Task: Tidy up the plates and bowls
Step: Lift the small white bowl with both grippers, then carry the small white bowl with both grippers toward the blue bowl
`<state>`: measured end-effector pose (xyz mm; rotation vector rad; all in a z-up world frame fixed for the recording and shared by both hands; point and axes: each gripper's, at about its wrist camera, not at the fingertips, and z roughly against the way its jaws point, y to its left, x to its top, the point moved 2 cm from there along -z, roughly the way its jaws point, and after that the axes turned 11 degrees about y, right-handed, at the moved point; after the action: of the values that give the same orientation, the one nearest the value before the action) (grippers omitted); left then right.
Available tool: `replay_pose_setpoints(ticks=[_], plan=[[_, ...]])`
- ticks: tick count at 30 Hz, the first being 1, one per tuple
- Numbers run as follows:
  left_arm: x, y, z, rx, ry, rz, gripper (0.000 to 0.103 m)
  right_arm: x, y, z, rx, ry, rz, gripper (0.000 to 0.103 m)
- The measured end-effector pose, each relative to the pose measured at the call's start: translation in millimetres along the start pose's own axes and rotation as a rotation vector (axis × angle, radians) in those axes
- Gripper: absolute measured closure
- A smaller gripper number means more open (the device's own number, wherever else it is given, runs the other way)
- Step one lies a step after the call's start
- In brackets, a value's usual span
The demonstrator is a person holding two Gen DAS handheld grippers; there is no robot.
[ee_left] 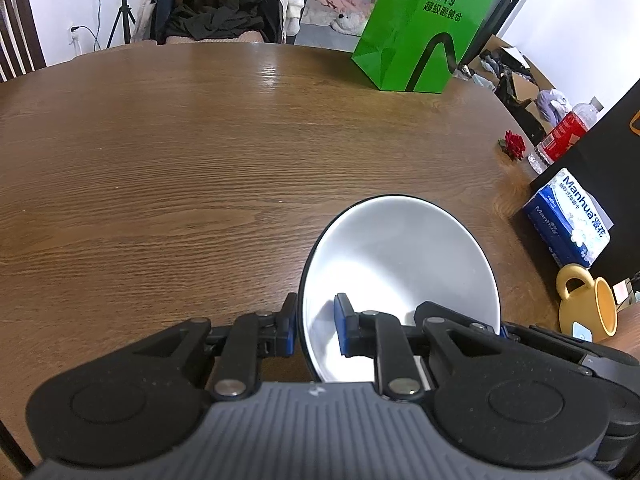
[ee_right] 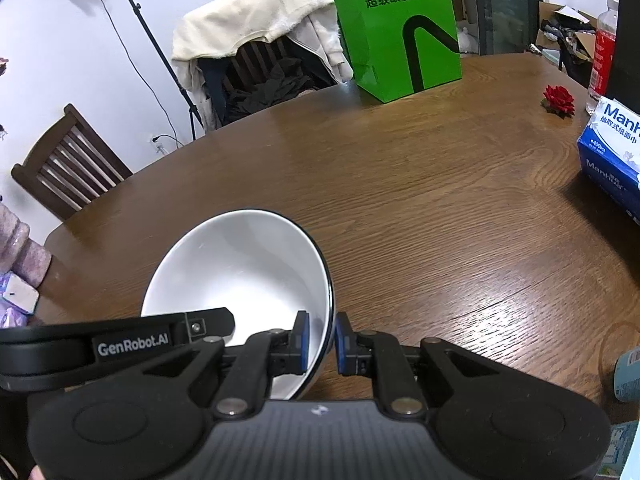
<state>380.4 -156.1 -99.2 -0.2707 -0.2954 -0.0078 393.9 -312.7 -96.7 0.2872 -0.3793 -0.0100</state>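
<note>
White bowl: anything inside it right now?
The bowl holds no food; only one finger of each gripper reaches inside, clamping its rim. Gripper parts hide its near side.

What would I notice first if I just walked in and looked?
The white bowl up front: the left tool and the right tool each pinch its rim on opposite sides. Then the bright green bag standing at the far edge of the wooden table.

Home dining room, wooden table (ee_left: 200, 160), coat-draped chair (ee_right: 256, 52), tissue box (ee_left: 568, 220)
</note>
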Motion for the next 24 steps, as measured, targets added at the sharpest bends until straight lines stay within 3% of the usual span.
replay_pose_setpoints(ticks=[24], plan=[[-35.5,33.0,41.8,0.012,-0.039,0.035,0.084,-30.7,45.5,20.5,0.013,-0.013,0.066,0.09]])
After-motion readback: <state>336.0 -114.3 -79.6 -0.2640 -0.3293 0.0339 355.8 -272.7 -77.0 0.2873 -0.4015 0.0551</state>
